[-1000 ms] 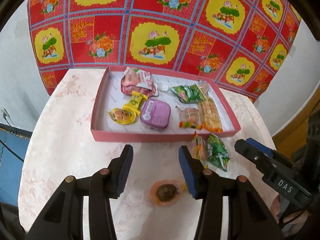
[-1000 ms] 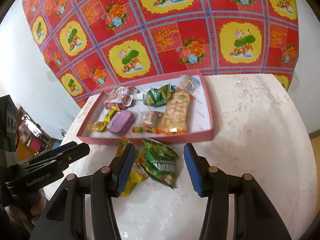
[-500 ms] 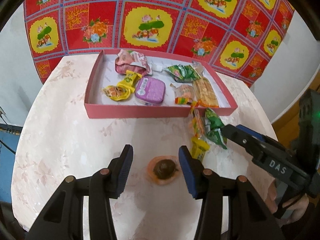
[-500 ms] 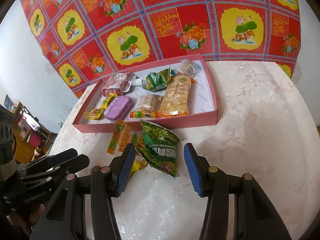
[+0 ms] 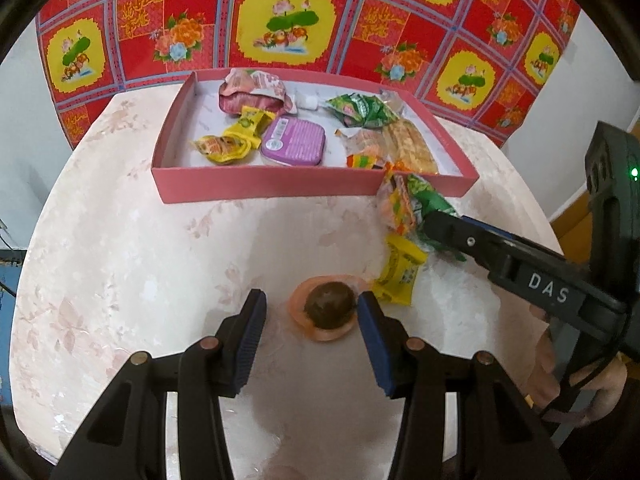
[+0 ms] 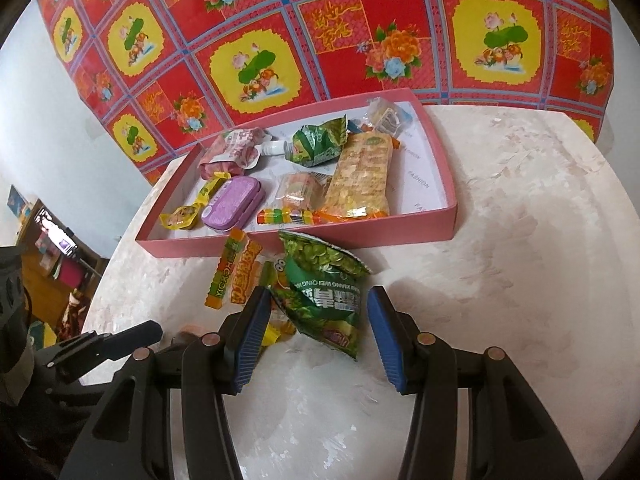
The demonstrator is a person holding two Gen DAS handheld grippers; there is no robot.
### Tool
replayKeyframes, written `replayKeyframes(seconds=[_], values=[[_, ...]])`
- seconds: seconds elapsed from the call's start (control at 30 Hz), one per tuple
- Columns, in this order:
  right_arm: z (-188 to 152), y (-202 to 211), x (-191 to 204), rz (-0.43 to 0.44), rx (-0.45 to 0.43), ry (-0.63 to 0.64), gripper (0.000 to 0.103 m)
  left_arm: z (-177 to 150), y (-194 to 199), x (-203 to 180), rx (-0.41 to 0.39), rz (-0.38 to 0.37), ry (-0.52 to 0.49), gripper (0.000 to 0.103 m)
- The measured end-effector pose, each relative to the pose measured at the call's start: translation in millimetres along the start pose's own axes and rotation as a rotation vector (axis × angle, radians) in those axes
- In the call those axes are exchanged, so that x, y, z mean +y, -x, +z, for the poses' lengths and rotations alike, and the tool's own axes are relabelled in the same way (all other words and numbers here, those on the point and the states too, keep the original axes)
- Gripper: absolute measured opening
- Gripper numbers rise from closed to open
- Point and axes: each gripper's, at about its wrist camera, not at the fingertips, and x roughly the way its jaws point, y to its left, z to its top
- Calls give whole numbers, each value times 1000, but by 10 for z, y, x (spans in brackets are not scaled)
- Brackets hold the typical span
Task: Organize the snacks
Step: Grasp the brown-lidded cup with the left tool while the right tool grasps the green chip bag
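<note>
A shallow pink box [image 5: 256, 189] [image 6: 436, 227] on the round table holds several snacks, among them a purple tin [image 5: 294, 146] [image 6: 232, 205] and a long cracker pack [image 6: 362, 176]. In front of it lie a green pea bag [image 6: 326, 292] [image 5: 430, 204], orange and yellow packets [image 6: 240, 270] [image 5: 400, 276], and a round brown sweet in an orange wrapper [image 5: 329, 311]. My left gripper [image 5: 312, 312] is open, the sweet close by its right pad. My right gripper [image 6: 316, 308] is open, astride the green bag's lower end without pressing it; it also shows in the left wrist view [image 5: 444, 224].
A red, yellow and blue flowered cloth [image 5: 280, 20] hangs behind the table. The pale marbled tabletop [image 5: 120, 264] ends in a curved edge on every side. A hand [image 5: 560, 376] holds the right gripper's handle. A room with furniture [image 6: 52, 248] lies beyond the left edge.
Both grippers have sunk toward the table and come nearer the loose snacks. The brown sweet now lies between the left fingers, the green bag between the right ones. Jaw widths are unchanged.
</note>
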Motion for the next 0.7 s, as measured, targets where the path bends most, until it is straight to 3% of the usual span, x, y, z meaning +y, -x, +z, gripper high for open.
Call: replayKeyframes(seconds=[0.37, 0.7], values=[[-55, -47, -62, 17, -26, -28, 51, -29, -46, -63, -37, 45, -59, 50], [-100, -38, -97, 19, -58, -29, 44, -23, -57, 7, -74, 57, -65, 32]])
